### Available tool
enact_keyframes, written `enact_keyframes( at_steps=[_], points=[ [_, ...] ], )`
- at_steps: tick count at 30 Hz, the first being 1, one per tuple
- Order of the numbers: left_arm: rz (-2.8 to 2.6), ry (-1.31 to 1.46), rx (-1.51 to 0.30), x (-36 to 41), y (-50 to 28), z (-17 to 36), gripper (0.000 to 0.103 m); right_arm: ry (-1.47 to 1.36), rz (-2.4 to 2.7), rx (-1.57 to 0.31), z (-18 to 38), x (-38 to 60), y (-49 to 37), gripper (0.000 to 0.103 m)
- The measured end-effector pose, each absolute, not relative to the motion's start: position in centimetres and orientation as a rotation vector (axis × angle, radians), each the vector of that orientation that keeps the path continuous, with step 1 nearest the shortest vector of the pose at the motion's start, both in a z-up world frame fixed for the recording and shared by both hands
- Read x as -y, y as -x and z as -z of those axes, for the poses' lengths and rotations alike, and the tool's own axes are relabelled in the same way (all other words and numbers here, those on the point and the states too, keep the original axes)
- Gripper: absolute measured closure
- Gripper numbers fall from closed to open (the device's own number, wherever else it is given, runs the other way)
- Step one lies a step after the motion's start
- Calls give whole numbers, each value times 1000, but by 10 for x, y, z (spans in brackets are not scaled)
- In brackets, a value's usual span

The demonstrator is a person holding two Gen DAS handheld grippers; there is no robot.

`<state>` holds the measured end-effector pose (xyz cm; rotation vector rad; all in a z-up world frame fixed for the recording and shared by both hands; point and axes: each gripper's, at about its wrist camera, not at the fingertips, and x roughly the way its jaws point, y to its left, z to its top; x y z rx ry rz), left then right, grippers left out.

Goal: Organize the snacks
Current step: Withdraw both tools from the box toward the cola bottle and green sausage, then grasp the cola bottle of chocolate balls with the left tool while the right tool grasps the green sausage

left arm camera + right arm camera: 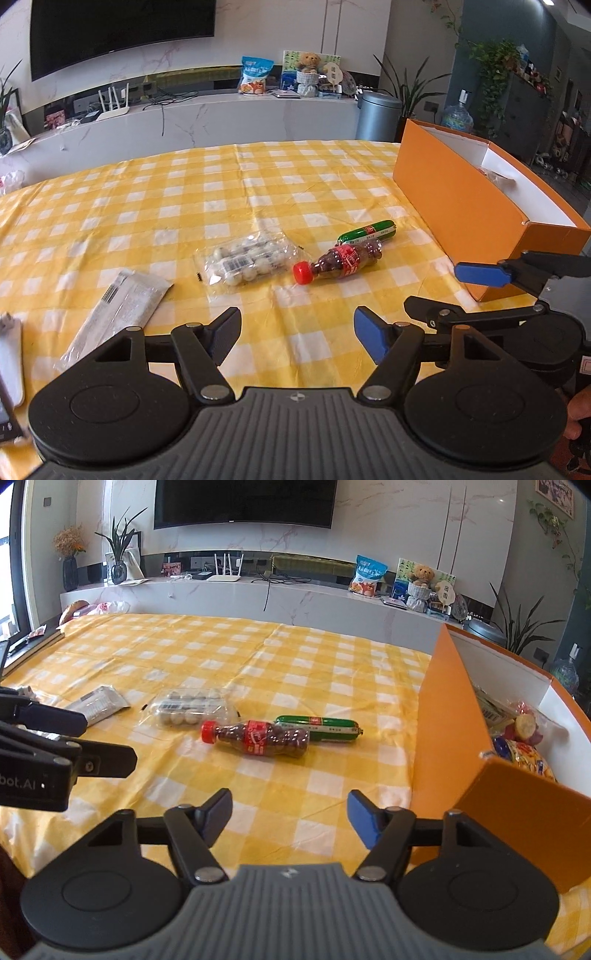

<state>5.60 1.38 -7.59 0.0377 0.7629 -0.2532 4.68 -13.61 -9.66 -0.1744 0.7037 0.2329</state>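
Observation:
A small cola bottle [343,262] [258,738] with a red cap lies on its side on the yellow checked tablecloth [147,203]. A green sausage stick [365,230] [317,727] lies just behind it. To their left are a clear bag of white round sweets [245,260] [190,705] and a long pale packet [118,314] [99,701]. My left gripper [297,328] is open and empty, short of the bottle. My right gripper [290,808] is open too, also empty, beside the orange box [443,720] [461,206], which holds several snack packs [524,746].
The orange box stands along the table's right side, its near corner close to my right gripper. A white object [11,350] and a dark device lie at the left edge. A hand [580,410] shows at the lower right. Behind the table runs a marble bench [332,598].

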Motion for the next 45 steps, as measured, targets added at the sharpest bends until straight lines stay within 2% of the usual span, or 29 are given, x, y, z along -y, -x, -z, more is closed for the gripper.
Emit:
enact_keyframes(
  at_steps=[6, 8, 14, 25, 27, 29, 31, 36, 38, 45],
  points=[
    [306, -96, -753, -2, -84, 80, 33, 204, -205, -684, 104, 133, -73, 55],
    [332, -112, -749, 3, -94, 82, 38, 207, -181, -684, 108, 133, -82, 63],
    [407, -179, -748, 19, -119, 101, 42, 206, -141, -712, 121, 133, -102, 77],
    [565, -255, -770, 31, -152, 121, 43, 194, -114, -742, 140, 136, -119, 79],
    [584, -233, -784, 30, -156, 122, 45, 189, -118, -739, 141, 138, -121, 79],
    [608, -199, -814, 30, -160, 123, 54, 182, -123, -734, 141, 140, -122, 79],
    [622, -170, -842, 30, -162, 124, 59, 175, -125, -732, 142, 141, -124, 79],
    [583, -140, -861, 34, -166, 127, 62, 169, -122, -725, 143, 145, -122, 79],
    [565, -162, -855, 38, -162, 126, 68, 168, -119, -724, 143, 147, -121, 79],
    [488, -83, -838, 30, -152, 114, 69, 180, -128, -719, 140, 144, -123, 78]
  ],
)
